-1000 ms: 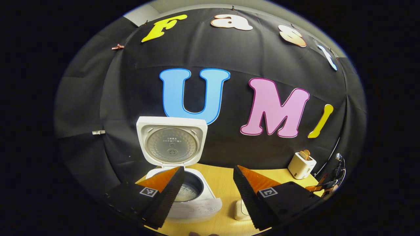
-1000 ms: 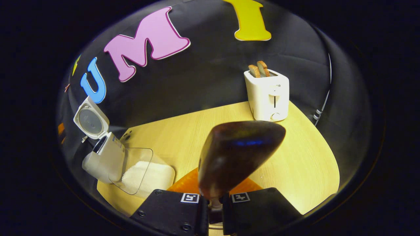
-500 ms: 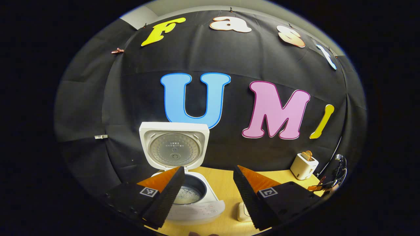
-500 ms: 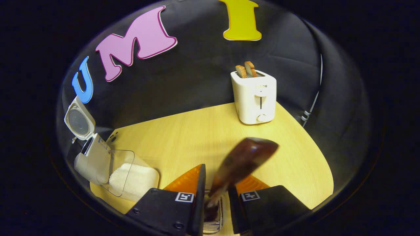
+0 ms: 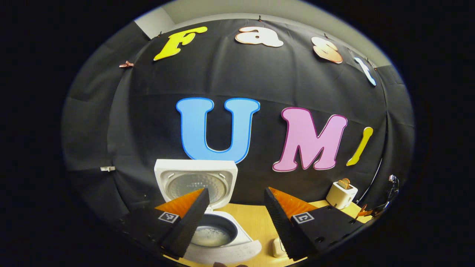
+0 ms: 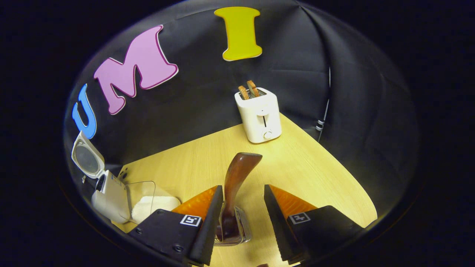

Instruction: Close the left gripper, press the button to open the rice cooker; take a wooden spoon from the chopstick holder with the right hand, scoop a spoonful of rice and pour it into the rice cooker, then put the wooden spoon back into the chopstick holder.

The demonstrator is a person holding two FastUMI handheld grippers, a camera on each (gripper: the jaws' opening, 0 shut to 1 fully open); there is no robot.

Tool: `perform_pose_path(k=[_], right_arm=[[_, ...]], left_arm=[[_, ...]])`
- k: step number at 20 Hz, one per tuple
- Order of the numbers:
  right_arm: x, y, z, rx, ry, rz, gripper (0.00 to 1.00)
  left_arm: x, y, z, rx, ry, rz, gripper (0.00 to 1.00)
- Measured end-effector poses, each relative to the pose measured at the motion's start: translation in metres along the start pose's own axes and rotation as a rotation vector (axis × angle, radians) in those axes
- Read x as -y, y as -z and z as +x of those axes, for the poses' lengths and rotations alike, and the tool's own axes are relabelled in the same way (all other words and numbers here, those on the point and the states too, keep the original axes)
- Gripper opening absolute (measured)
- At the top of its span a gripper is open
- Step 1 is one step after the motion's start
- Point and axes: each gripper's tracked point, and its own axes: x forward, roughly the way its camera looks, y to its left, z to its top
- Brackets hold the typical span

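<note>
My right gripper (image 6: 241, 218) stands wide open with nothing in it; the spoon (image 6: 237, 178) rests handle-down in the holder (image 6: 232, 228) between my fingers, so I judge it returned. My left gripper (image 5: 233, 218) is also open and empty, hanging clear so the cooker (image 5: 219, 237) beyond its fingers sits lid-up, rice in its pot. The desk (image 6: 315, 174) carries a toaster (image 6: 258, 115) ahead.

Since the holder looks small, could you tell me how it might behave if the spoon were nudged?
The clear chopstick holder probably tips easily: the dark wooden spoon leans out well above its rim. It looks light and may slide on the smooth wooden table.
</note>
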Motion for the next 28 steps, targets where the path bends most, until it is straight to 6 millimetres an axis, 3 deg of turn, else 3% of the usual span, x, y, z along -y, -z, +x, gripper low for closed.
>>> perform_pose_path(k=[3, 6, 7, 8, 12, 16, 21, 24, 28], right_arm=[[-0.011, -0.003, -0.032, 0.029, -0.02, 0.019, 0.81], [-0.022, -0.009, -0.063, 0.074, -0.031, 0.012, 0.84], [-0.026, -0.01, -0.071, 0.084, -0.035, 0.005, 0.99], [-0.029, -0.01, -0.079, 0.09, -0.038, -0.003, 0.84], [-0.04, -0.011, -0.108, 0.107, -0.051, -0.018, 0.84], [-0.05, -0.024, -0.137, 0.146, -0.069, 0.004, 0.84], [-0.048, -0.038, -0.153, 0.187, -0.045, -0.048, 0.84], [-0.044, -0.037, -0.159, 0.188, -0.033, -0.043, 0.84], [-0.043, -0.035, -0.156, 0.174, -0.031, -0.029, 0.84]], left_arm=[[-0.012, -0.021, 0.017, 0.035, 0.006, 0.024, 0.95], [-0.032, -0.044, 0.041, 0.068, -0.005, 0.005, 0.95], [-0.038, -0.05, 0.05, 0.074, -0.009, -0.009, 0.95], [-0.044, -0.055, 0.06, 0.075, -0.017, -0.017, 0.95], [-0.06, -0.064, 0.104, 0.077, -0.034, 0.024, 0.95], [-0.079, -0.06, 0.144, 0.071, -0.095, 0.096, 0.95], [-0.11, -0.027, 0.187, -0.007, -0.188, 0.073, 0.95], [-0.123, -0.004, 0.197, -0.069, -0.237, 0.086, 0.95], [-0.119, 0.01, 0.187, -0.108, -0.246, 0.064, 0.99]])
